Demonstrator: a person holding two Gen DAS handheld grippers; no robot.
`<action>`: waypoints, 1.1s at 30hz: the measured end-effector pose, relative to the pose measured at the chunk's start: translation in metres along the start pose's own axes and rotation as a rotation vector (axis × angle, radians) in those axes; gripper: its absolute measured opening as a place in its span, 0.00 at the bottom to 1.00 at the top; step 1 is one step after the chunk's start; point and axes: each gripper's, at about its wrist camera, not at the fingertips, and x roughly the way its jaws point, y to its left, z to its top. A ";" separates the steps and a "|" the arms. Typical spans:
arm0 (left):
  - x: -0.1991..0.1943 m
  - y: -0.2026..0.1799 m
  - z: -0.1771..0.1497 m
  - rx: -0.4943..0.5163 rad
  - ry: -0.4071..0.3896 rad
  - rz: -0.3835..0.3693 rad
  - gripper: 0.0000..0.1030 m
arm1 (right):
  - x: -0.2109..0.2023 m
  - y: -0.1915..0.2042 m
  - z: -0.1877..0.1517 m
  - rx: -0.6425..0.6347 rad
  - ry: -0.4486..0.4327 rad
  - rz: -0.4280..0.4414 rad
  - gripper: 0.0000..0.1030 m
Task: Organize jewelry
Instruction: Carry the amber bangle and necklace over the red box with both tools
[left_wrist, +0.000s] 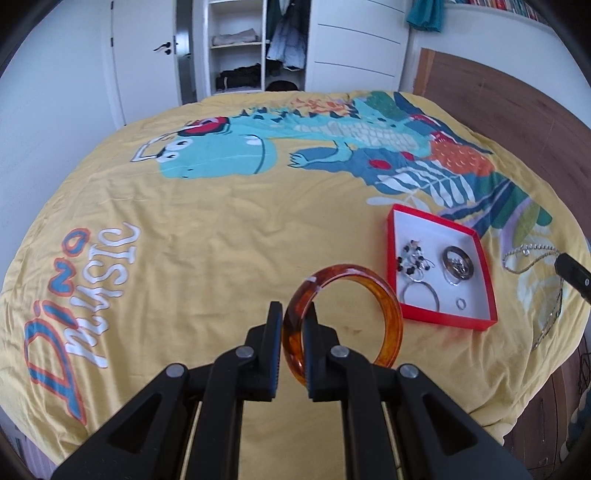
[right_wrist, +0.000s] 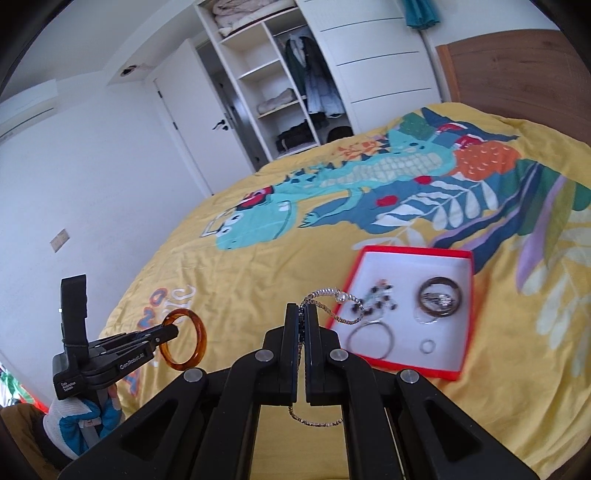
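Left gripper (left_wrist: 293, 314) clamped on amber resin bangle (left_wrist: 386, 306); right gripper (right_wrist: 302, 314) pinches beaded silver chain (right_wrist: 328, 295). Red shallow cardboard tray (right_wrist: 467, 317) lies ahead-right, nearer the right hand.

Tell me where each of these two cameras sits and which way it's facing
Left wrist: on the left gripper, looking along its fingers across the yellow bed toward the wardrobe; it clamps an amber bangle.
Right wrist: on the right gripper, facing the same way; it pinches a silver chain; a gloved hand shows.
Shared: red box, bangle, bed, wardrobe.
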 end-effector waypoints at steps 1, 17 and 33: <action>0.006 -0.006 0.002 0.008 0.008 -0.007 0.09 | 0.001 -0.008 0.002 0.006 0.001 -0.011 0.02; 0.104 -0.120 0.037 0.154 0.097 -0.089 0.09 | 0.072 -0.095 0.028 0.058 0.051 -0.077 0.02; 0.171 -0.154 0.022 0.198 0.189 -0.095 0.10 | 0.137 -0.126 -0.016 0.077 0.188 -0.114 0.02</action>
